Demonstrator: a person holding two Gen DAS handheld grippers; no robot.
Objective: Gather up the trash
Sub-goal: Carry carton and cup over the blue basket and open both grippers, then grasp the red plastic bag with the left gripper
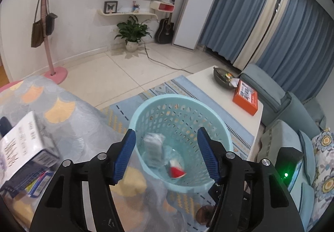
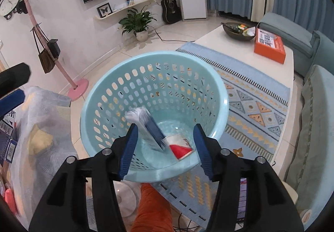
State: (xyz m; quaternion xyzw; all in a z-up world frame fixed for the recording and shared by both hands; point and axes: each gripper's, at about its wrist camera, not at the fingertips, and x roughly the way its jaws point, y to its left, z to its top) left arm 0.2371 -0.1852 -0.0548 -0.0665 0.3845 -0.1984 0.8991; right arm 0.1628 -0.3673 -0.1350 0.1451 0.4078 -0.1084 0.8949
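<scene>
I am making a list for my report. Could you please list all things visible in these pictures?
basket: 1, light blue, on floor beside rug
white packet: 1, white and blue, inside basket
red wrapper: 1, red and white, basket bottom
rug: 1, blue patterned, floor
coffee table: 1, white, behind rug
orange box: 1, on table
bowl: 1, dark, on table
plant: 1, green, by wall
guitar: 1, black, beside fridge
left tool: open, blue pads, above basket
right tool: open, blue pads, above basket
</scene>
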